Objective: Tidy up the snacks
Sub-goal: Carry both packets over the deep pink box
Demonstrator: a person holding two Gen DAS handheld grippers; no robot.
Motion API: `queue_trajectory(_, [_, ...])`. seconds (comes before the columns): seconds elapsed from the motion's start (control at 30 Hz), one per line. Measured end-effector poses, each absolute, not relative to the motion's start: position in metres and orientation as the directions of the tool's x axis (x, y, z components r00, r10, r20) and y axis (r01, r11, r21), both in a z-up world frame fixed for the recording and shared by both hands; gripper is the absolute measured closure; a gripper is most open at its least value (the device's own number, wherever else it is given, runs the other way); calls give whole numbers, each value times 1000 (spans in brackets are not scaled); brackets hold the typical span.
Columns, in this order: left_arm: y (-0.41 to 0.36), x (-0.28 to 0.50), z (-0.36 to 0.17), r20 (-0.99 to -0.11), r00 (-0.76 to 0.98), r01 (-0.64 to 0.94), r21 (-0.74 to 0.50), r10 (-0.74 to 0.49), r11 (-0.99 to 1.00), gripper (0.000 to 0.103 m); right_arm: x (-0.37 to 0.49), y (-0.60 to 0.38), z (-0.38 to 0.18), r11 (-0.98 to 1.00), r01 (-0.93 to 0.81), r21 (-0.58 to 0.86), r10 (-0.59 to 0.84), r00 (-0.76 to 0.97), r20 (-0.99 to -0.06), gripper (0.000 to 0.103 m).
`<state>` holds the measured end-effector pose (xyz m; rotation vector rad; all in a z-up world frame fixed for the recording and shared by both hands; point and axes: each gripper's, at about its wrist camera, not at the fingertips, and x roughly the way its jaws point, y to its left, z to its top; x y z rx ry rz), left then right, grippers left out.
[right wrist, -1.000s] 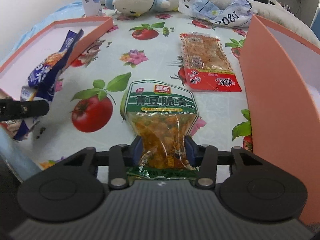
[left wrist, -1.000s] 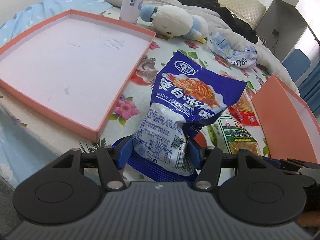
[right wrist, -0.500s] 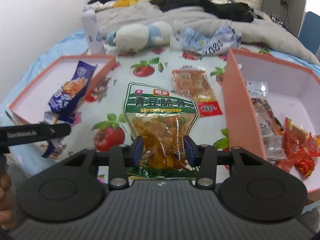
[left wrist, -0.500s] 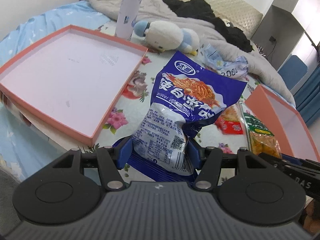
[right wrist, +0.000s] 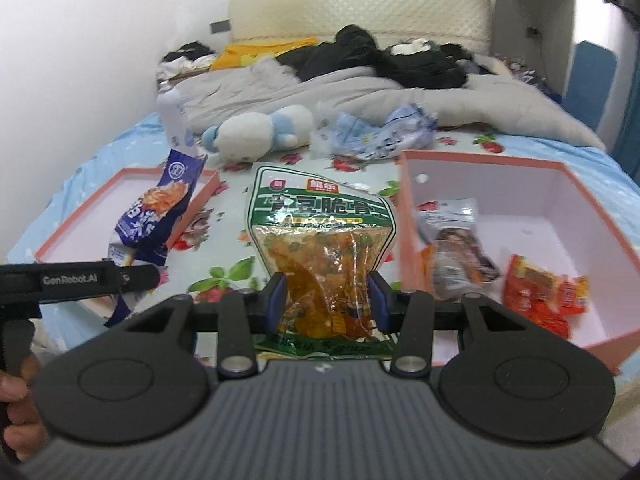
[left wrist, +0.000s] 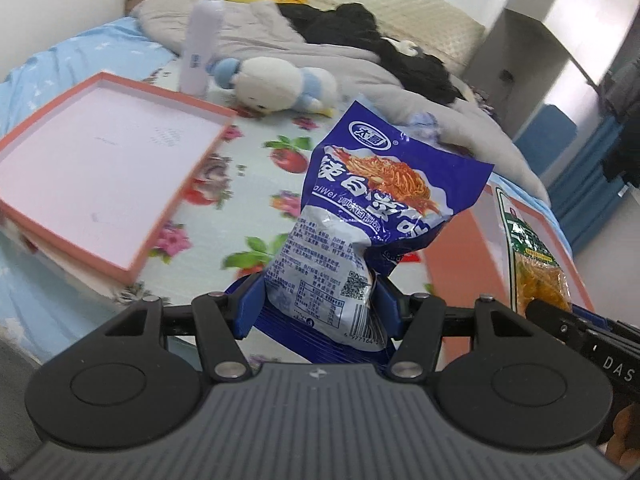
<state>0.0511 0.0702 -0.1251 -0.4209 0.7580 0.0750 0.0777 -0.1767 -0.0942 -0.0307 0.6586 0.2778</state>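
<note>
My left gripper is shut on a blue and white snack bag, held upright above the fruit-print sheet. From the right wrist view the same blue bag hangs in front of the shallow pink lid. My right gripper is shut on a green-topped clear packet of yellow snack, lifted off the bed. That green packet also shows at the right edge of the left wrist view. The deep pink box on the right holds several red and clear snack packs.
A shallow pink lid lies left on the bed. Behind it stand a white bottle and a white-and-blue plush toy. A crumpled plastic bag, grey duvet and dark clothes fill the back. A hand grips the left tool.
Both grippers have risen off the bed with their packets. The view has pulled back, so the deep box's inside and the headboard now show.
</note>
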Motion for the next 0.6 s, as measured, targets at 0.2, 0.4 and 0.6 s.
queue_trajectory(0.2, [28,59,-112,-663,728,-125,-379,-175,917,38,61,-219,-85,985,-152,85,172,775,-608,57])
queue_trajectory(0.4, [-15,77,-100,-659,707,-33,-392,-255,919,38,53,-255,-77,994,-53,91,97,790,-606,57])
queue_trajectory(0.6, [-48,99,-89,-663,681,31,-398,-311,917,38,63,-278,-75,993,12,115,61,788,-613,57])
